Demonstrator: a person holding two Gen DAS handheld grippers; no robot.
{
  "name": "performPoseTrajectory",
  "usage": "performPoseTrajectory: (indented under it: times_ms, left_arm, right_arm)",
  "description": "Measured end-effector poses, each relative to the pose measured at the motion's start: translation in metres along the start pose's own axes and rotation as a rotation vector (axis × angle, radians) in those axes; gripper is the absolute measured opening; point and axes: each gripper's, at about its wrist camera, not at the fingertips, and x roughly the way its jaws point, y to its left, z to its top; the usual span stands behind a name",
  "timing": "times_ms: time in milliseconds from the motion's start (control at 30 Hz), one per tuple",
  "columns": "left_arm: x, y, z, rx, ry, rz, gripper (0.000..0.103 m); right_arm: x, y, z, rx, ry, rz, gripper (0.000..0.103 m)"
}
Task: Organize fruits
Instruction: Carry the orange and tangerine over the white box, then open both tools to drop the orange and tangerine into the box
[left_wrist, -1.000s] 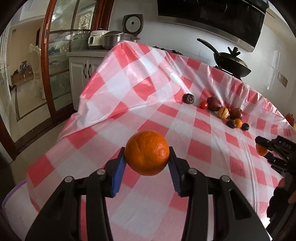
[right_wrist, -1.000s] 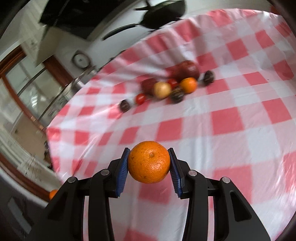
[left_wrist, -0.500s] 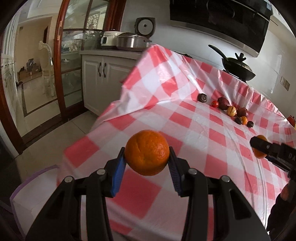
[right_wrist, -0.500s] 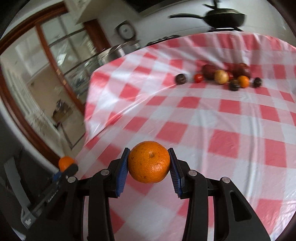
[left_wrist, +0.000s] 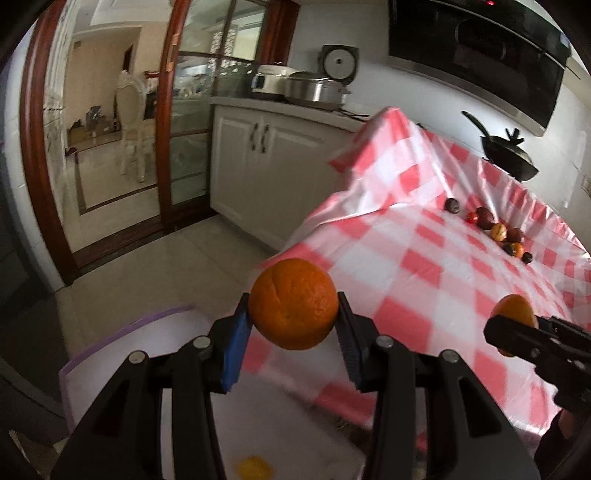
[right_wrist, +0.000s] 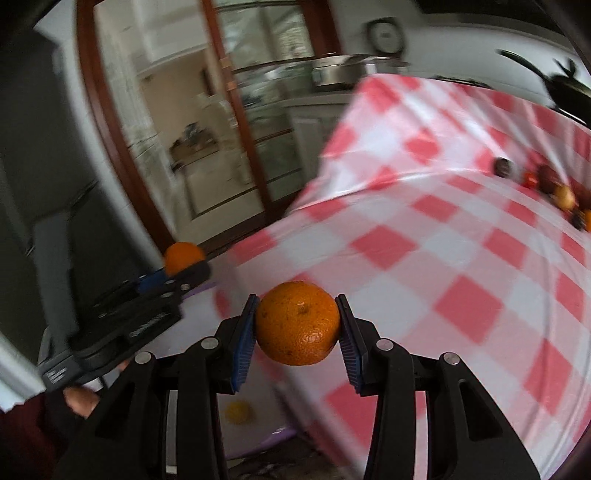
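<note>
Left fingers (left_wrist: 293, 345) clamp an orange (left_wrist: 293, 303) between the blue pads, held at its widest girth so it cannot slip while carried. Right fingers (right_wrist: 297, 332) hold a second orange (right_wrist: 298, 323) the same way. Neither pair has room to spare; both are narrow, set to the fruit.

Below and ahead of both sets of fingers we see a white bin (left_wrist: 110, 354) with a purple rim, standing on the floor off the worktop's (left_wrist: 424, 266) near corner. One yellow fruit (left_wrist: 255, 468) lies in it already. We judge it the collecting place, hence both oranges carried out over the edge.

Far beyond the fingers, to the right, the remaining fruits (left_wrist: 495, 230) sit in a loose row on the checked cloth near the wok (left_wrist: 508, 155).

Against a second ago: then both oranges hung over the cloth, with the fruit row much closer ahead. Now the floor and bin fill the space under the fingers, the row has shrunk into the distance, and the right view has levelled from a strong tilt. Grips unchanged.
</note>
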Motion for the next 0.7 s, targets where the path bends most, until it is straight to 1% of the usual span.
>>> performPoseTrajectory:
  times_ms: [100, 200, 300, 333, 433, 500, 600, 633, 700]
  left_arm:
    - [-0.003, 0.027, -0.012, -0.036, 0.021, 0.037, 0.044]
    - [-0.005, 0.053, -0.023, -0.071, 0.038, 0.079, 0.044]
    - [-0.006, 0.081, -0.036, -0.117, 0.054, 0.118, 0.044]
    - [-0.006, 0.093, -0.041, -0.135, 0.061, 0.135, 0.044]
    - [-0.005, 0.115, -0.053, -0.163, 0.084, 0.167, 0.044]
    - [-0.003, 0.128, -0.061, -0.182, 0.108, 0.179, 0.044]
    - [0.003, 0.142, -0.076, -0.185, 0.161, 0.205, 0.044]
    - [0.009, 0.147, -0.083, -0.174, 0.200, 0.213, 0.044]
    - [0.017, 0.153, -0.093, -0.168, 0.249, 0.226, 0.044]
  right_arm:
    - [0.008, 0.027, -0.006, -0.071, 0.018, 0.048, 0.041]
    - [0.020, 0.052, -0.017, -0.139, 0.055, 0.103, 0.041]
    - [0.035, 0.075, -0.031, -0.207, 0.103, 0.146, 0.041]
    - [0.044, 0.083, -0.037, -0.232, 0.132, 0.161, 0.041]
    - [0.065, 0.102, -0.054, -0.299, 0.197, 0.162, 0.041]
    - [0.079, 0.110, -0.064, -0.322, 0.242, 0.166, 0.041]
    - [0.101, 0.114, -0.074, -0.318, 0.310, 0.169, 0.041]
    - [0.110, 0.115, -0.078, -0.314, 0.340, 0.165, 0.041]
    - [0.122, 0.114, -0.082, -0.308, 0.378, 0.165, 0.041]
